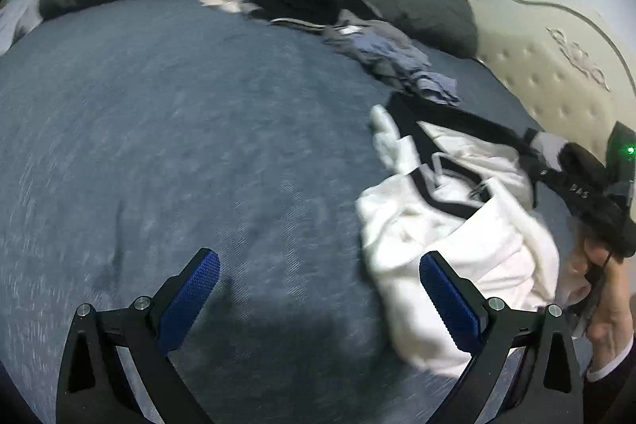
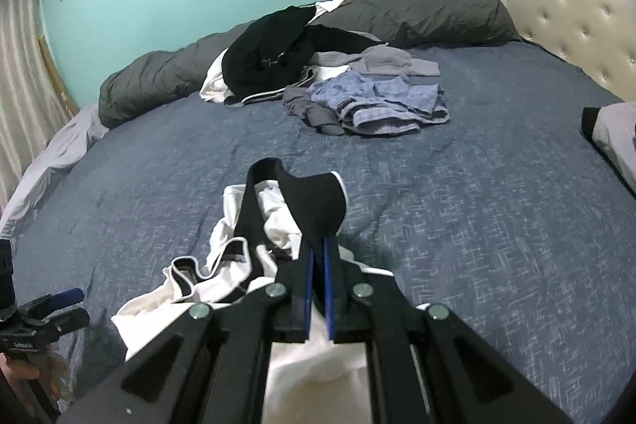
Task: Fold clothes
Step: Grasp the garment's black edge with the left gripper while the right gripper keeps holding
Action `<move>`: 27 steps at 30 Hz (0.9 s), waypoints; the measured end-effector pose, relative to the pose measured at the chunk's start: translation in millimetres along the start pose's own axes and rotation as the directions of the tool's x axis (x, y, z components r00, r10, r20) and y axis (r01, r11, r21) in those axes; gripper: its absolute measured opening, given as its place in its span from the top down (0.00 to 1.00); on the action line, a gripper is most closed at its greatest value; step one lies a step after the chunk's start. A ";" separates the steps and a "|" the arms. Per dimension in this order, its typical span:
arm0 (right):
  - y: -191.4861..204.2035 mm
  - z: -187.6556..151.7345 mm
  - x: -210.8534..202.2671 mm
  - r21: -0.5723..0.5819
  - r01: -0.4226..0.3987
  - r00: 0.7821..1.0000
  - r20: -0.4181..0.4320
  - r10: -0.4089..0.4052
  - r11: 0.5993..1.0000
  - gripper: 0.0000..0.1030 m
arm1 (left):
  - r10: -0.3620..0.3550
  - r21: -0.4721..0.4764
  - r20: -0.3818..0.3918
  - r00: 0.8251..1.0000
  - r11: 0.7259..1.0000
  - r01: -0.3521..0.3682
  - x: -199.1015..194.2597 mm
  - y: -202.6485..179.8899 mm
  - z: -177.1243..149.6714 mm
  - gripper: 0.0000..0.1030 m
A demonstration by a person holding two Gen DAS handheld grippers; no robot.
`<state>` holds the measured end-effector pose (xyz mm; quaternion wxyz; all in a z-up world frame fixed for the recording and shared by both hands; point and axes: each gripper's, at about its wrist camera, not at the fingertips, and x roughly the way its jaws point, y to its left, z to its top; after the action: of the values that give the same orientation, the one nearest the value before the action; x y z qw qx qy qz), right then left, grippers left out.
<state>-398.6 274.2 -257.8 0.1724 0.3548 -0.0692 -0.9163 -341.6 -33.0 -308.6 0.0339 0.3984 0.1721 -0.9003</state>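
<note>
A white garment with black trim (image 1: 449,237) lies crumpled on the blue bed (image 1: 179,130). My left gripper (image 1: 318,289) is open and empty above the bed, its right finger over the garment's left edge. My right gripper (image 2: 318,249) is shut on the garment's black collar band (image 2: 318,201), lifting it; the white cloth (image 2: 222,265) trails down to the left. In the left wrist view the right gripper (image 1: 596,201) shows at the far right, and the left gripper (image 2: 47,312) shows at the lower left of the right wrist view.
A pile of clothes sits at the far side: a black garment (image 2: 270,54), grey pieces (image 2: 381,62) and blue checked shorts (image 2: 381,102). A dark grey duvet (image 2: 417,14) runs along the teal wall. A cream tufted headboard (image 2: 576,26) stands at the right.
</note>
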 end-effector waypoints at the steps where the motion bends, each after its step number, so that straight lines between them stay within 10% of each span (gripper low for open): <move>1: -4.5 -0.3 1.7 0.017 -0.007 1.000 -0.002 0.007 1.000 0.96 | -0.006 0.009 0.005 1.000 1.000 0.006 1.5 -7.2 7.5 0.00; 13: -15.1 3.2 6.2 0.037 -0.062 0.998 0.005 0.062 0.997 0.96 | -0.030 0.081 -0.077 0.997 0.996 0.036 79.2 -79.3 90.2 0.01; 27: -30.4 0.9 12.7 0.088 -0.104 0.994 -0.007 0.105 0.991 0.96 | 0.067 0.168 -0.145 0.987 0.985 -0.042 152.5 -103.7 108.2 0.12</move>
<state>-416.1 297.9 -272.7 0.2051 0.3630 -0.1266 -0.9001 -542.3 39.5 -323.1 0.0127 0.4713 0.0883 -0.8775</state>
